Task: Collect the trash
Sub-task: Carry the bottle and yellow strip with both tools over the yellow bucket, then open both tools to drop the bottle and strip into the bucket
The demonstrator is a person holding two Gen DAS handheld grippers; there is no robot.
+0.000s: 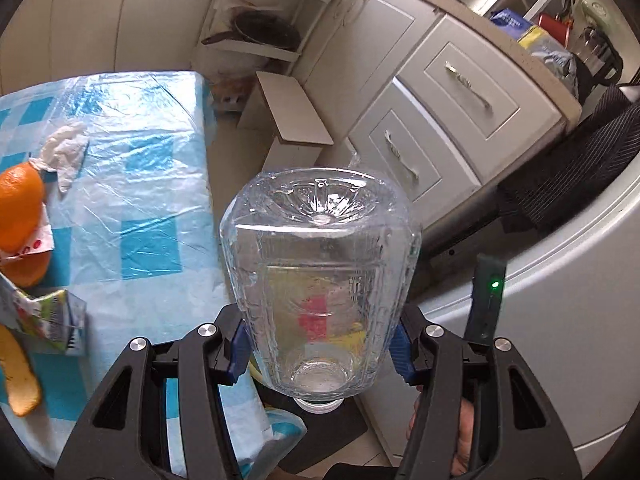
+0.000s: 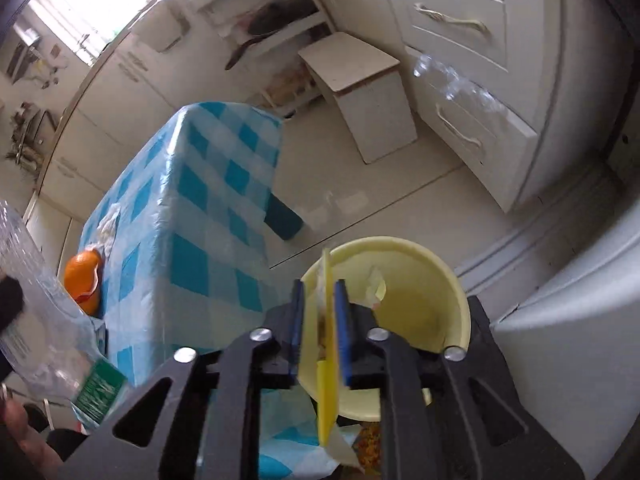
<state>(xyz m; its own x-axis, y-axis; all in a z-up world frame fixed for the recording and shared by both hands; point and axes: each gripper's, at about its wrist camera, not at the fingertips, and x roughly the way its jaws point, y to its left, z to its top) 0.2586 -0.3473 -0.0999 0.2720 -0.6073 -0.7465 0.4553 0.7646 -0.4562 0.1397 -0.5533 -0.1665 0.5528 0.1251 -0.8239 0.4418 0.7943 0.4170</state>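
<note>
Clear plastic bottle clamped in left gripper jaws, base fwd. Right gripper jaws pinch yellow wrapper over yellow bin, beside tabletop.

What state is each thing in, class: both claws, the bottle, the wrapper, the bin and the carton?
left claw: shut on the plastic bottle
plastic bottle: empty, held off the table
right claw: shut on the yellow wrapper
yellow wrapper: pinched edge-on
yellow bin: open
juice carton: torn open
</note>
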